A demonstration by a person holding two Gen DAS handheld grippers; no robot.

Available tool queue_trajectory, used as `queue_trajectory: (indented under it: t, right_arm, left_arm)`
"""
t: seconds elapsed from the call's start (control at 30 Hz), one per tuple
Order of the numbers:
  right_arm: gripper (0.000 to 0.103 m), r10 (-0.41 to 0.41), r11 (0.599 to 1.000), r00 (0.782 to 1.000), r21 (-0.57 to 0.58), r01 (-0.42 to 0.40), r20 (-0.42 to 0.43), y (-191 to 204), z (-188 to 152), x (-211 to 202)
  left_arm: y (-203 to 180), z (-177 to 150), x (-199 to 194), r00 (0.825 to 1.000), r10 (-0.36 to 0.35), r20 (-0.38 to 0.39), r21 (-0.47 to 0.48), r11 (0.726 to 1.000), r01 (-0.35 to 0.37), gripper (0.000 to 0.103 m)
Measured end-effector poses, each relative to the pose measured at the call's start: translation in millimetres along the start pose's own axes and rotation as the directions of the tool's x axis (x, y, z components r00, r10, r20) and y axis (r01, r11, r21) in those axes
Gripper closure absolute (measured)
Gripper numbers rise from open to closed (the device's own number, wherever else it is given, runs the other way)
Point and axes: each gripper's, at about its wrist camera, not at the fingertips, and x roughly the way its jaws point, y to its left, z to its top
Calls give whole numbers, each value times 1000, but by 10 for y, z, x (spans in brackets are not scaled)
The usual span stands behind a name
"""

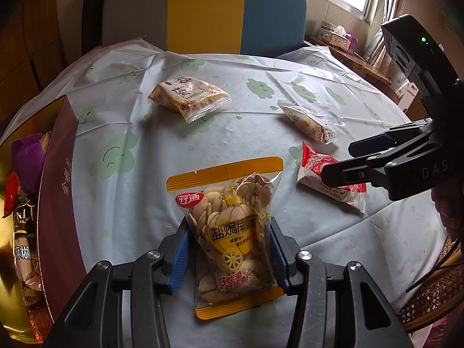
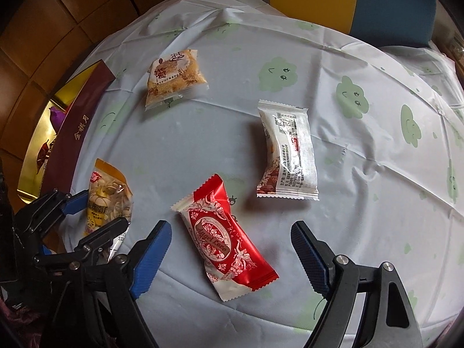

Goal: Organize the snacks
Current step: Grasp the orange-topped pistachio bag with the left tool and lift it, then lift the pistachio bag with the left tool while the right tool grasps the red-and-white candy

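Pumpkin-seed packet [image 1: 232,232] between the blue pads of the left gripper [image 1: 229,249], seen along the fingers: the pads stand on either side of the packet's middle and look to touch its film on both edges, though whether they press is not clear, so the grip cannot be called firm. The packet's lower end hangs toward the camera and its orange header points away over the surface [image 1: 145,150]. At the left edge stands the open maroon gift box [image 1: 61,179], gold inside, with several wrapped snacks already in it. The right gripper [image 2: 230,258] hangs above the red-and-white chocolate roll [image 2: 226,240] with its jaws wide apart and bare, one blue pad on each side of the wrapper and neither touching it. Farther out on the cloud-print cloth lie a white bar wrapper [image 2: 287,150], near the red one, and a sesame-crisp packet [image 2: 174,78], well apart toward the far edge. The step in hand appears to be collection of loose snacks for the box. The next move probably calls for a surer hold on the seed packet before it travels left to the box, and for the right jaws to descend squarely over the red wrapper's narrow width before they close; thin slippery film may slide out.
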Motion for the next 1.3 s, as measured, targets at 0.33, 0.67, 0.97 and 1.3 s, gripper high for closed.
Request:
queue_trajectory:
  t: [0.33,0.67,0.97,1.3]
  right_arm:
    - [18,30,999,999,-34,-31,-26,64,-24,30]
    - [18,23,996,999,-89,-27,-47,155,-52,79]
    - [29,-57,984,998,-168,52,-27,226,-112,137]
    - [63,-34,973,999,-228,35,11,351,-141,115]
  left_arm:
    - [9,-1,0,1000,-4,2,-2,1000,4,52]
    - [19,-2,-6,1000,-11,6,-5,1000,11,52]
    - [41,-19,-17,1000,-22,14,-10,1000,22,52]
    - [45,-24,-18,1000,-25,17,-13,1000,25,52]
